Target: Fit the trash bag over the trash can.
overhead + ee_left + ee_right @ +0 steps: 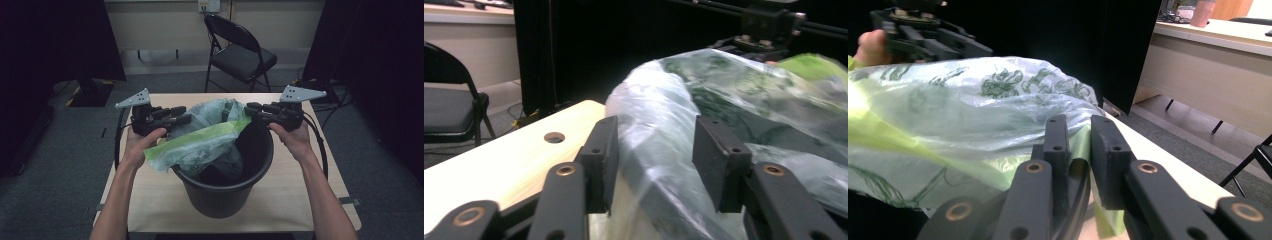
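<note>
Lining the round black plastic bin (pixel 225 175), I clamp my right gripper (pixel 1079 150) on the bin's rim and the translucent green-edged bag (pixel 200 142); my left gripper (pixel 651 150), jaws apart around bag and rim, should close before pulling outward.

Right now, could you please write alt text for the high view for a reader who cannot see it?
A person holds a left gripper and a right gripper at opposite sides of a black bin on a wooden table, where a pale green bag is bunched over the rim. A black folding chair stands behind the table.
</note>
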A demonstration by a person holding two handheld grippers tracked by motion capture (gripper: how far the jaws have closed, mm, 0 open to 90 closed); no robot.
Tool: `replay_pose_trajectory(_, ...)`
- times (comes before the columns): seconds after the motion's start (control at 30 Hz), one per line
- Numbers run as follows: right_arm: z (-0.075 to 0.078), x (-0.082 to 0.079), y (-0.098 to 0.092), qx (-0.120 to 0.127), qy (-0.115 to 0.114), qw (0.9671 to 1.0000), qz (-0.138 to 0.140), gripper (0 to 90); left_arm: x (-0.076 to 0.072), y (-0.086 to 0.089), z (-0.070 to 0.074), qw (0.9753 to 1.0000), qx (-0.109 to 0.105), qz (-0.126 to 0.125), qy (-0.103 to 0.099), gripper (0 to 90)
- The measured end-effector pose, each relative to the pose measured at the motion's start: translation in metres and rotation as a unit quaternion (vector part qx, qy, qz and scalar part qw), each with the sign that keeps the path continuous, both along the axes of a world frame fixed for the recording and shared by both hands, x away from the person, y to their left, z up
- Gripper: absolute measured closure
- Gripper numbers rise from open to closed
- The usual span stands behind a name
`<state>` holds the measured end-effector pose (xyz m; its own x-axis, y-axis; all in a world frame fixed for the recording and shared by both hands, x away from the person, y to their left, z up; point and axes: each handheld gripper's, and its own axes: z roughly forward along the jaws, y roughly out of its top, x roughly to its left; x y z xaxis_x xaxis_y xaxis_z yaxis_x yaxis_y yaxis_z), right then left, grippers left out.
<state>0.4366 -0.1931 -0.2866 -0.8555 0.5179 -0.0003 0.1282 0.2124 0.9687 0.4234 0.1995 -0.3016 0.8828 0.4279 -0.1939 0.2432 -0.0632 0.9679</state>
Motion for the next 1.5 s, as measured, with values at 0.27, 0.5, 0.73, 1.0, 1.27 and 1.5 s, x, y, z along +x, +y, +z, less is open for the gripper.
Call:
replay_pose_trajectory(0.27,0.003,-0.003,-0.006,0.019,-0.019,0.9995,-0.018,90.0,-0.011,0.009,-0.006,0.9997,-0.023,0.004,-0.002,48.0)
replay_pose_trajectory(0.5,-0.006,-0.024,-0.027,0.035,-0.041,0.9972,-0.052,90.0,-0.019,0.010,-0.009,0.9990,-0.043,0.013,0.006,43.3)
replay_pose_trajectory(0.73,-0.033,-0.025,-0.045,0.040,-0.010,0.9967,-0.070,90.0,-0.014,0.011,-0.004,0.9992,-0.034,0.018,0.009,44.7)
replay_pose_trajectory(1.0,-0.040,-0.015,-0.035,0.035,0.002,0.9974,-0.063,90.0,0.023,0.000,0.006,0.9999,-0.008,0.000,0.011,50.2)
replay_pose_trajectory(1.27,-0.036,-0.009,-0.034,0.036,0.002,0.9972,-0.065,90.0,0.013,0.003,0.007,0.9999,0.006,0.008,-0.012,80.4)
replay_pose_trajectory(1.5,-0.032,-0.012,-0.039,0.031,-0.003,0.9971,-0.069,90.0,-0.007,0.023,0.003,0.9994,-0.002,0.025,-0.025,90.0)
